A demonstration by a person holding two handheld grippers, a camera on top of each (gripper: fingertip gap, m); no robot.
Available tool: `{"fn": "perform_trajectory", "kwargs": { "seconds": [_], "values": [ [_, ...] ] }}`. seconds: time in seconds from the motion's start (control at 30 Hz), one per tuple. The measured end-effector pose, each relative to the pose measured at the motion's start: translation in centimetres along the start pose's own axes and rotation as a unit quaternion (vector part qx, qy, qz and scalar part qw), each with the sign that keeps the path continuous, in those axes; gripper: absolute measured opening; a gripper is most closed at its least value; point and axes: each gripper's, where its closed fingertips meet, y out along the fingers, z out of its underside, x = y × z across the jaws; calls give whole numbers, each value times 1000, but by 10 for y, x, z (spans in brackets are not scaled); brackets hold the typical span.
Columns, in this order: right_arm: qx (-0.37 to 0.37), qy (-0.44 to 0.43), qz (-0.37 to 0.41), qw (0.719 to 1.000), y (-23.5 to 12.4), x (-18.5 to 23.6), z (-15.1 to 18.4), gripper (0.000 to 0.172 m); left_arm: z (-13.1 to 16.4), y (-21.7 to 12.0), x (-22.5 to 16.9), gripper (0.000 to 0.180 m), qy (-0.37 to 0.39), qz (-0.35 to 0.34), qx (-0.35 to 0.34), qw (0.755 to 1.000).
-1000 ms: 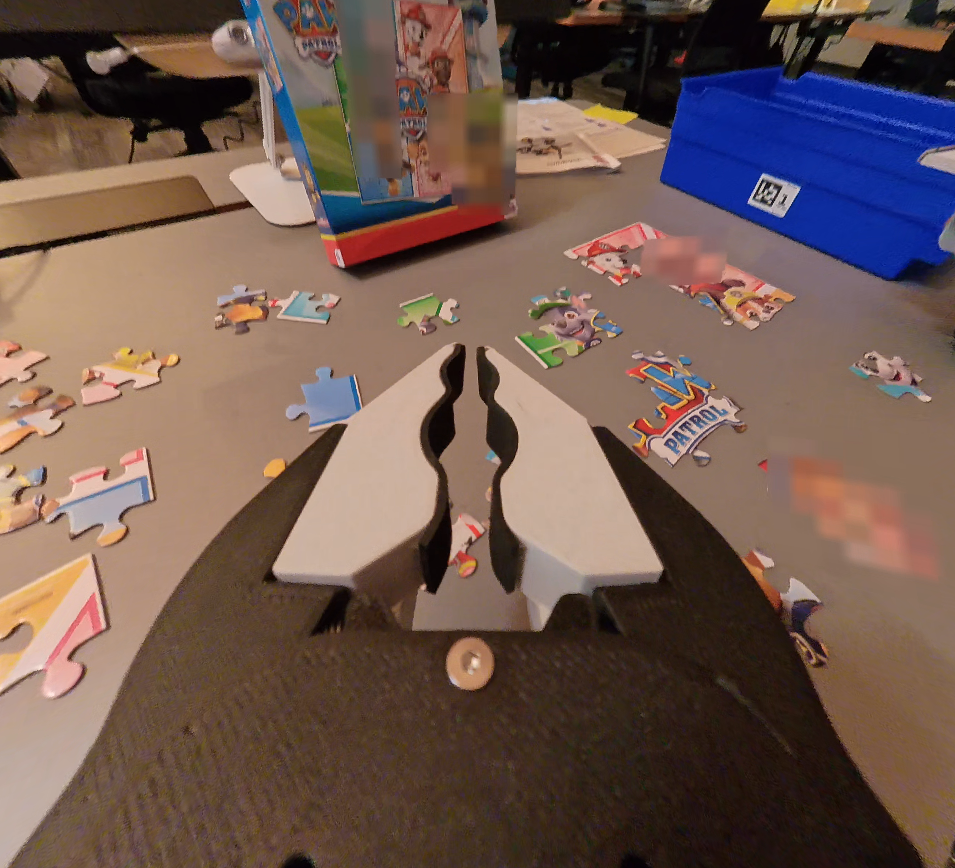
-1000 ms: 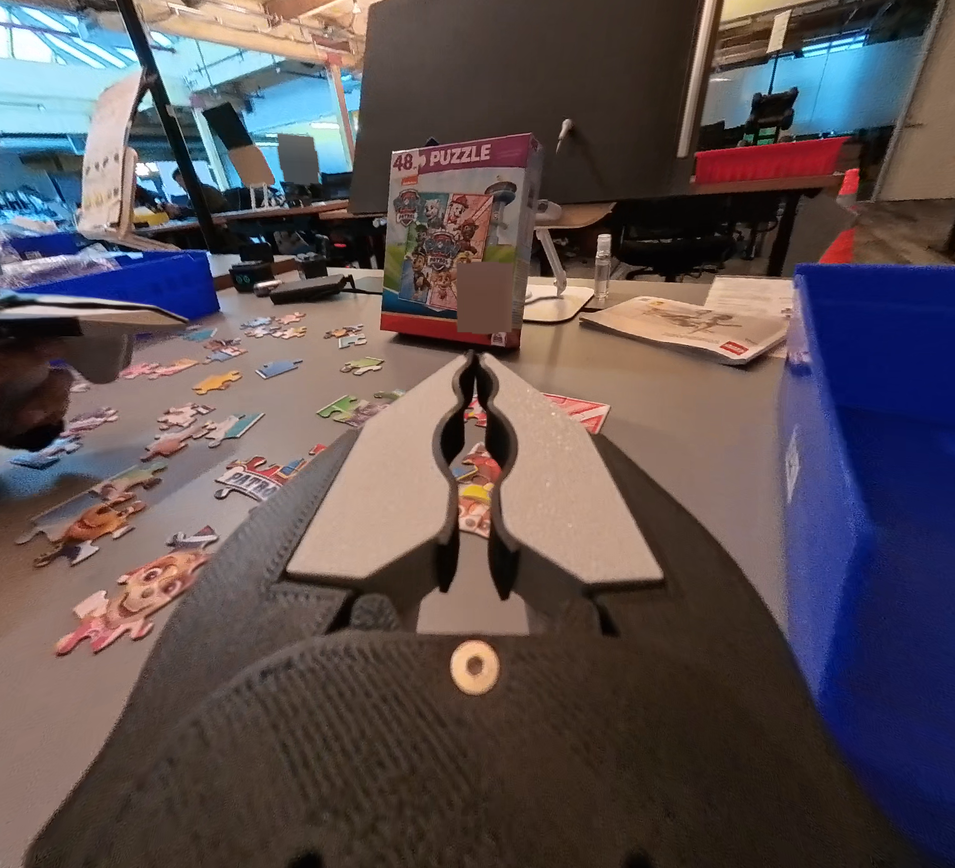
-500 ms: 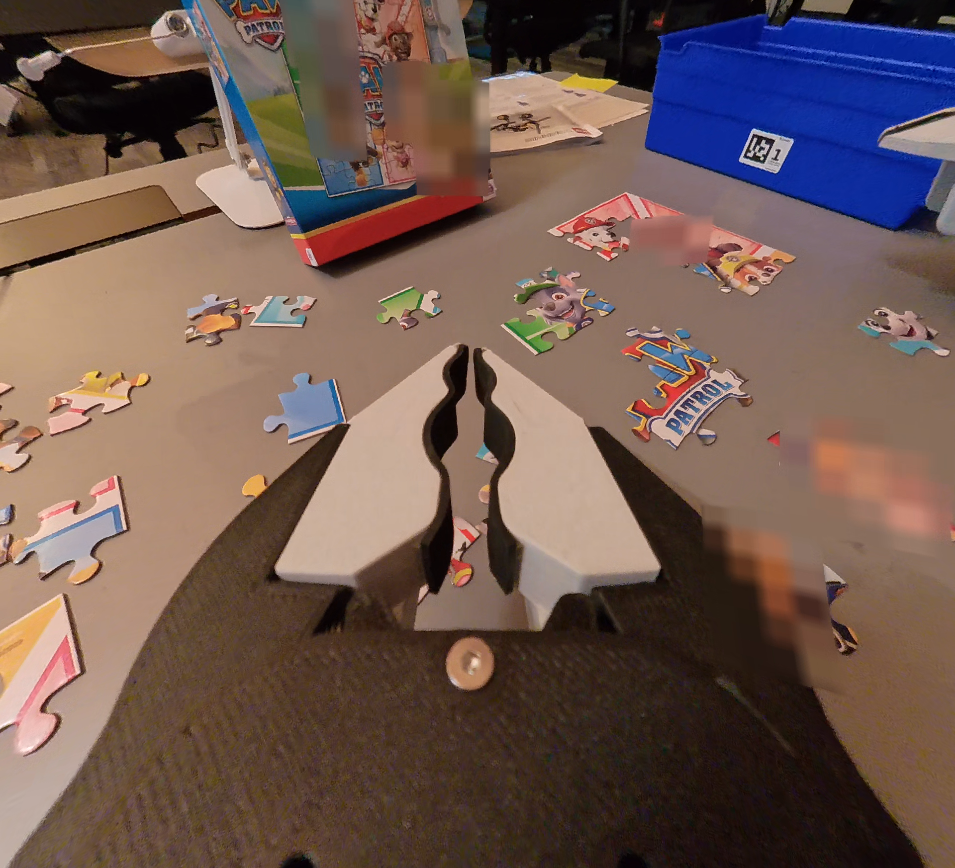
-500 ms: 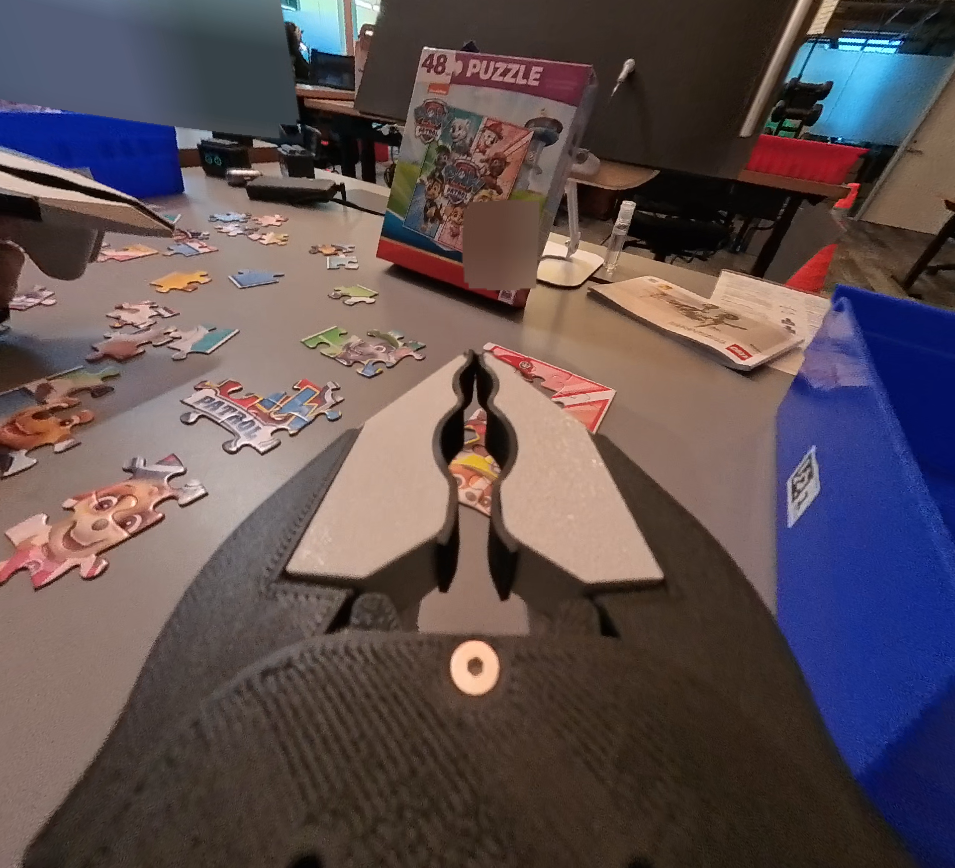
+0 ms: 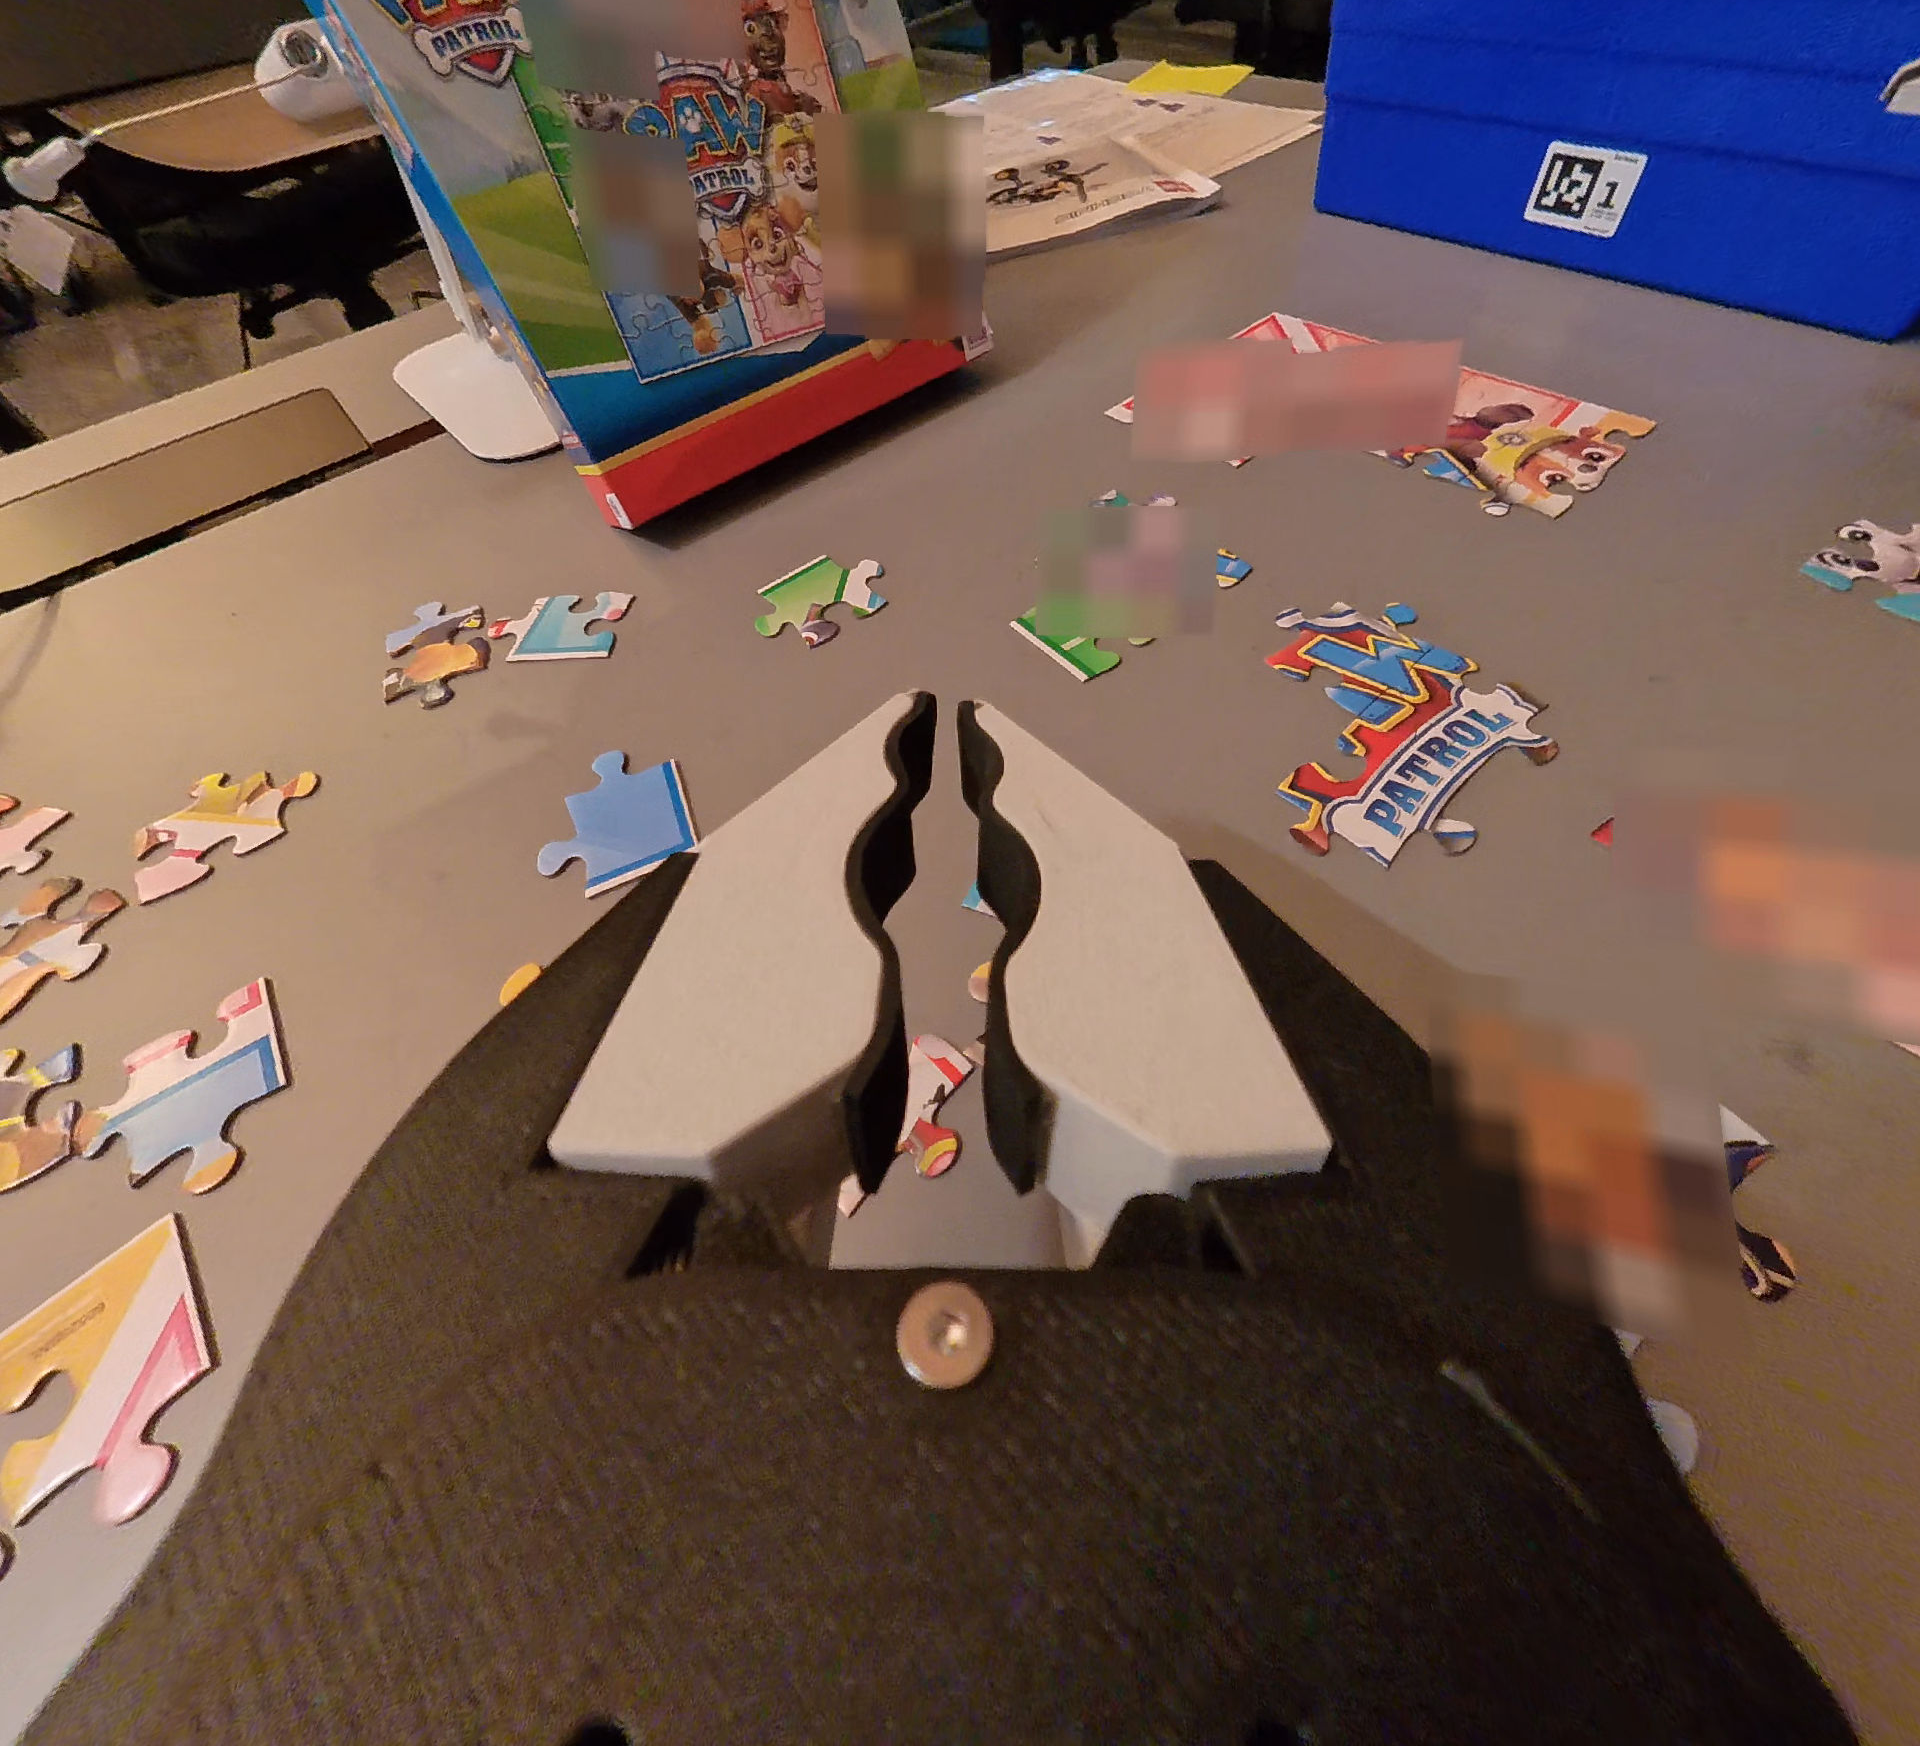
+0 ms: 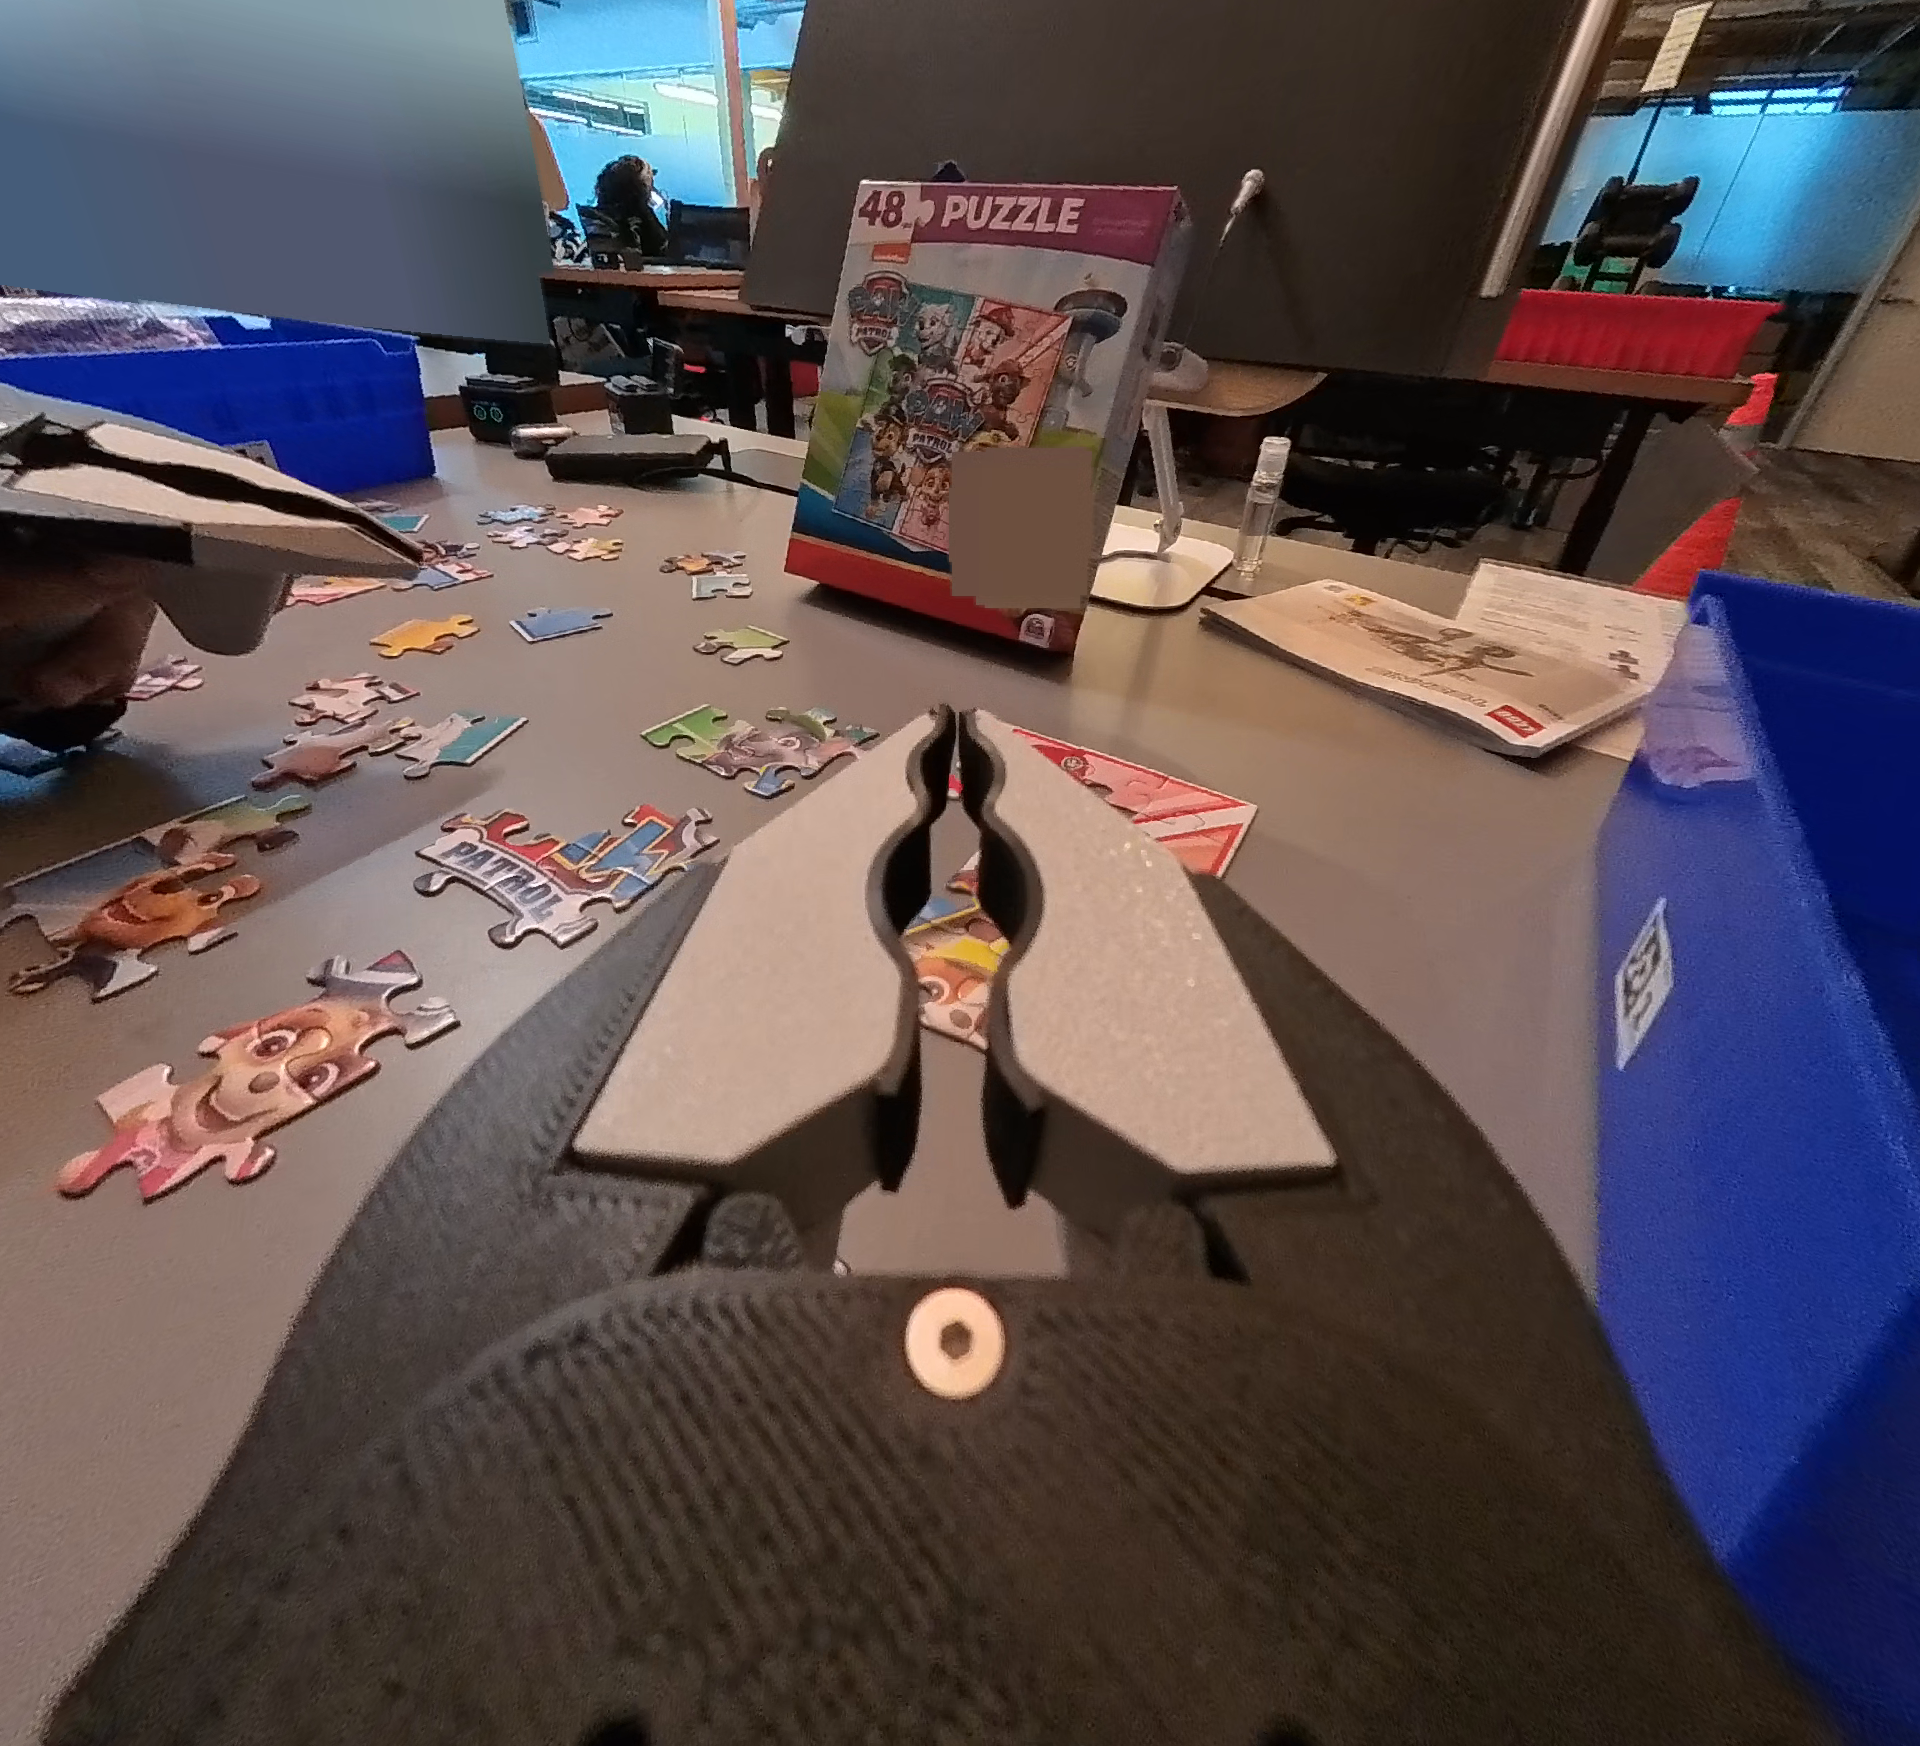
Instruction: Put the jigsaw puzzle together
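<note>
Left wrist view: the left gripper (image 5: 943, 707) is seen closed on nothing above the tabletop (image 5: 727, 657), near a blue piece (image 5: 623, 823). Right wrist view: the right gripper (image 6: 954, 722) is closed, bare, above joined pieces (image 6: 1132, 797) beside a blue bin (image 6: 1766, 969).

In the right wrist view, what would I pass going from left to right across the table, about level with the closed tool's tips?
Other tool → puzzle piece with teal stripe → green-edged joined pieces → right tool → red-and-pink joined section → booklet → blue bin.
</note>
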Motion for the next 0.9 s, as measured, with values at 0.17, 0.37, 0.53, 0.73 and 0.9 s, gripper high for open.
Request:
{"fn": "perform_trajectory", "kwargs": {
  "seconds": [0.17, 0.37, 0.53, 0.73, 0.9],
  "values": [
    [4, -8, -1, 1000, 1, 2, 1, 0, -1, -1, 1, 1, -6, 1, -5, 1000],
    [2, -5, -3, 1000, 0, 2, 0, 0, -2, -3, 5, 2, -29, 4, -12, 999],
    [5, -10, -5, 1000, 1, 3, 1, 0, -2, -3, 6, 3, -33, 4, -12, 999],
    [4, -10, -6, 1000, 1, 3, 1, 0, -1, -2, 6, 3, -30, 3, -8, 999],
    [4, -11, -6, 1000, 1, 4, 1, 0, -1, -2, 7, 4, -36, 2, -9, 999]
  ]
}}
